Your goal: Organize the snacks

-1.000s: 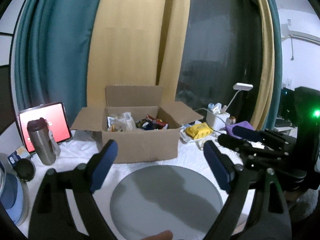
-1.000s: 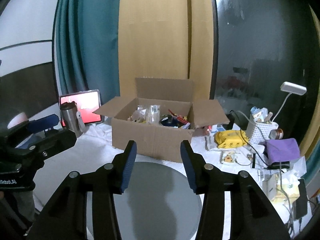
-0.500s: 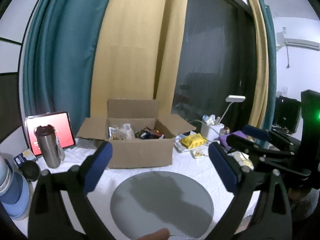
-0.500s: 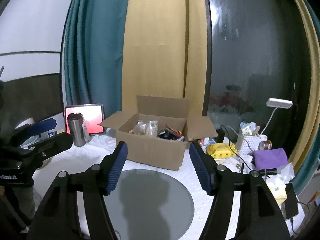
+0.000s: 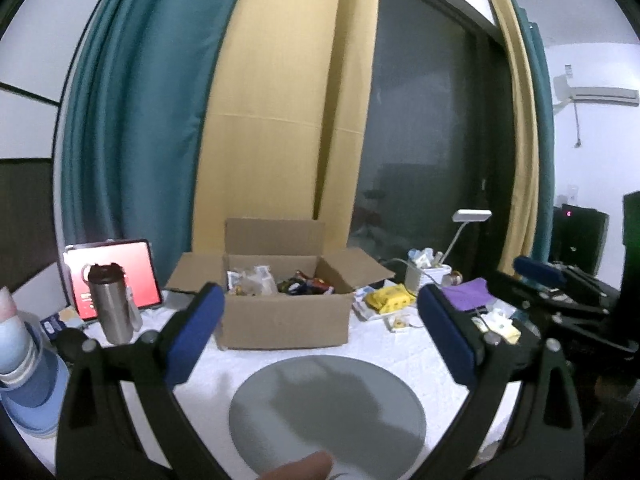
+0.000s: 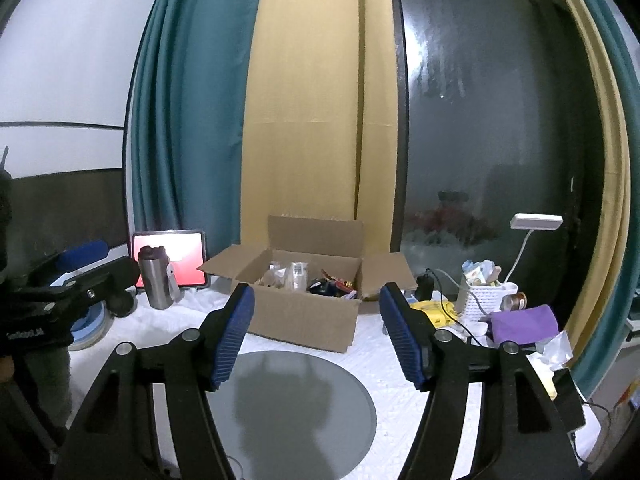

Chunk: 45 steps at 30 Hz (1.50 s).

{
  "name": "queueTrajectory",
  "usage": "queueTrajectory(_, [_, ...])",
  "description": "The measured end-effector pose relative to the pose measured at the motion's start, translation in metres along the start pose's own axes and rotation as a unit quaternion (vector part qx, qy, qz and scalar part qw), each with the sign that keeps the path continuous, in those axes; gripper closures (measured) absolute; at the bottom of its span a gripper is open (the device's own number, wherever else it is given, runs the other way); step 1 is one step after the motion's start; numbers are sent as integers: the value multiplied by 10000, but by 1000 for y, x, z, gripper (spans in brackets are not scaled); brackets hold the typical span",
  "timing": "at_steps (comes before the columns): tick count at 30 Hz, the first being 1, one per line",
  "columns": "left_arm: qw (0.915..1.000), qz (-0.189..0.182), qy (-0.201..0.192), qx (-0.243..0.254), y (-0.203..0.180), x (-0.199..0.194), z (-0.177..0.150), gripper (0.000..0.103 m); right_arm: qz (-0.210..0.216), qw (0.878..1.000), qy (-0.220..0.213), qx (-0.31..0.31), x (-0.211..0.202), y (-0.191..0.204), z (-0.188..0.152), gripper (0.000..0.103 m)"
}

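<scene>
- The left gripper fills the bottom of the left wrist view. Its blue pads stand very far apart, and nothing is between them. Its jaws have just been opening.
- The right gripper fills the bottom of the right wrist view. Its jaws are open too, about halfway, and they hold nothing. They have also just been opening.
- The cardboard box sits in the middle of both views, on the white cloth. Its flaps are open.
- The snacks lie inside the box in a small pile.
- A gray round mat lies in front of the box, near the bottom of the frame.
- A silver cup stands at the left, just in front of a red tablet.
- A yellow pack and a purple cloth lie to the right of the box.
- A white lamp stands at the far right.
</scene>
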<state>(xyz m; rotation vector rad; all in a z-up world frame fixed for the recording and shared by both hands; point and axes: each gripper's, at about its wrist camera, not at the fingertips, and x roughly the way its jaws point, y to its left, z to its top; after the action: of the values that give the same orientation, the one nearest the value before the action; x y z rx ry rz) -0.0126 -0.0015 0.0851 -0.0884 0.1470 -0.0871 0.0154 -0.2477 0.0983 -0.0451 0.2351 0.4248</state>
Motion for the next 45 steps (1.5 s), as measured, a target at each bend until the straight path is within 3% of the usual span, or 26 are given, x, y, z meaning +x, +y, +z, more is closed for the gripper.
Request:
queueTrajectory(6, [9998, 71, -48, 178, -6, -3, 0, 5, 1, 10000, -59, 5, -6, -2, -1, 34])
queueTrajectory(45, [9998, 188, -66, 38, -2, -5, -2, 5, -29, 10000, 51, 14, -5, 2, -3, 34])
